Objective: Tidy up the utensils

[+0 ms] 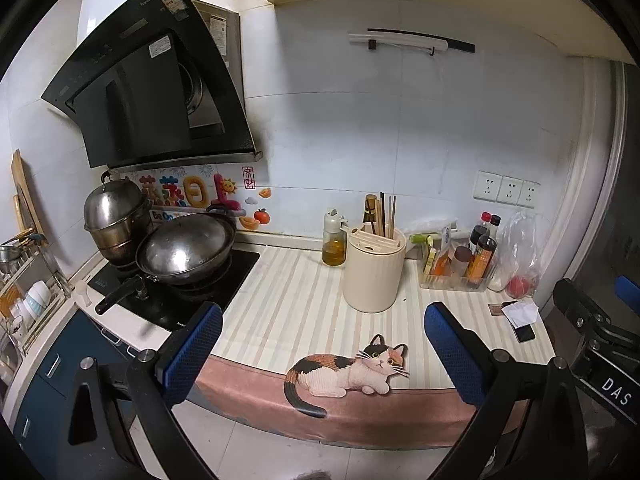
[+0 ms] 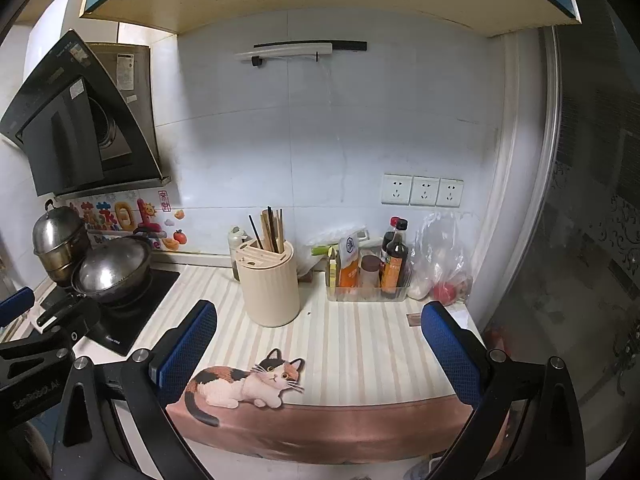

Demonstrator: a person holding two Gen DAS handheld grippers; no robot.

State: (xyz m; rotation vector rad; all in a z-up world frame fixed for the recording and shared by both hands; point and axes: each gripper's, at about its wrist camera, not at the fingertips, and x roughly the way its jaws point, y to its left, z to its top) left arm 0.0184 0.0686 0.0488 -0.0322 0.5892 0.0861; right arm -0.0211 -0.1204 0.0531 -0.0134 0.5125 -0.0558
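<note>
Kitchen desk [image 1: 304,296] under a striped mat with a calico cat print [image 1: 348,368] at its front edge, white tiled wall behind. Your left claw [image 1: 322,354] is spread wide, blue pads apart, nothing between them; it hangs off the desk's front edge. Your right claw [image 2: 320,354] is likewise spread and holding nothing.

Cream utensil holder [image 1: 374,270] stands upright mid-desk, chopsticks [image 1: 386,216] sticking up from its rear slot. Right view shows one dark stick leaning left from the bundle; left view doesn't resolve that.

Left view only: dish rack [image 1: 32,296] with bowls at far left, phone [image 1: 524,332] and crumpled paper at the desk's right end, oil bottle [image 1: 334,242] in full just left of the holder. Right view hides most of that bottle behind the holder.

Both views: wok [image 1: 186,250] and steel pot [image 1: 114,216] on the cooktop, clear condiment tray [image 2: 368,290] right of the holder, plastic bag [image 2: 440,260] beside it.
</note>
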